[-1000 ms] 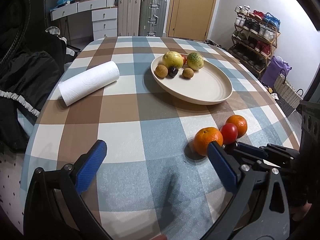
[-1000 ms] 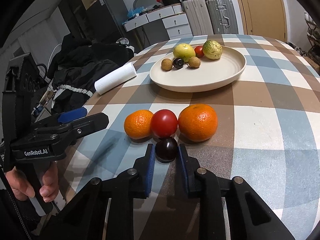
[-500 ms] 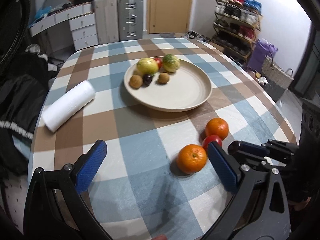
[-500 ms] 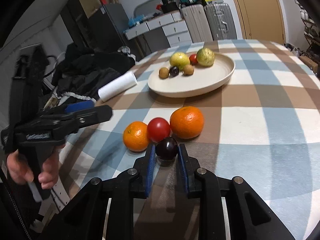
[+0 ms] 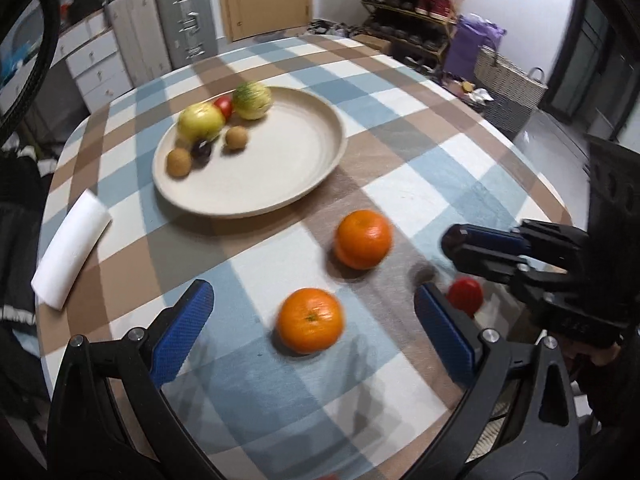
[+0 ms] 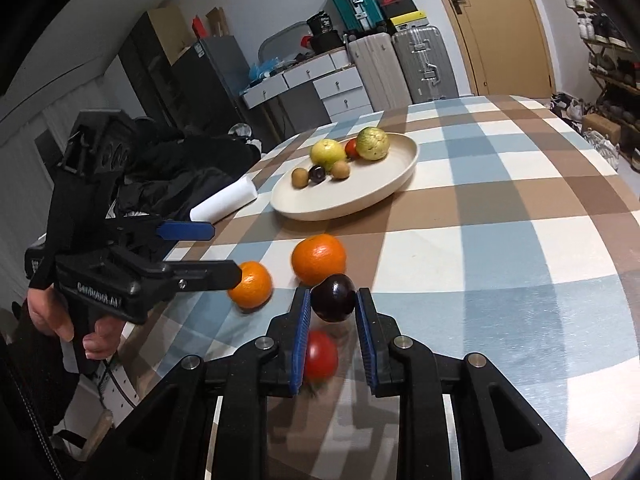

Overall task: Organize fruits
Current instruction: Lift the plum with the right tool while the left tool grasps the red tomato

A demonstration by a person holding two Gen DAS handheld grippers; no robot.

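Right now my right gripper (image 6: 333,312) is clamped on a dark plum (image 6: 333,297), lifted off the checked tablecloth (image 6: 500,248) above a red tomato (image 6: 320,354), with two oranges (image 6: 318,258) lying just beyond on the cloth. My left gripper (image 5: 310,330) hangs with its jaws spread wide and nothing between them, over the nearer orange (image 5: 310,319). Farther back, well apart from me, the beige plate (image 6: 384,188) holds the fruit already gathered, and a white paper roll (image 5: 70,248) lies beside it

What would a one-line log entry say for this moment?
right gripper: shut on dark round plum | left gripper: open | beige plate: six fruits
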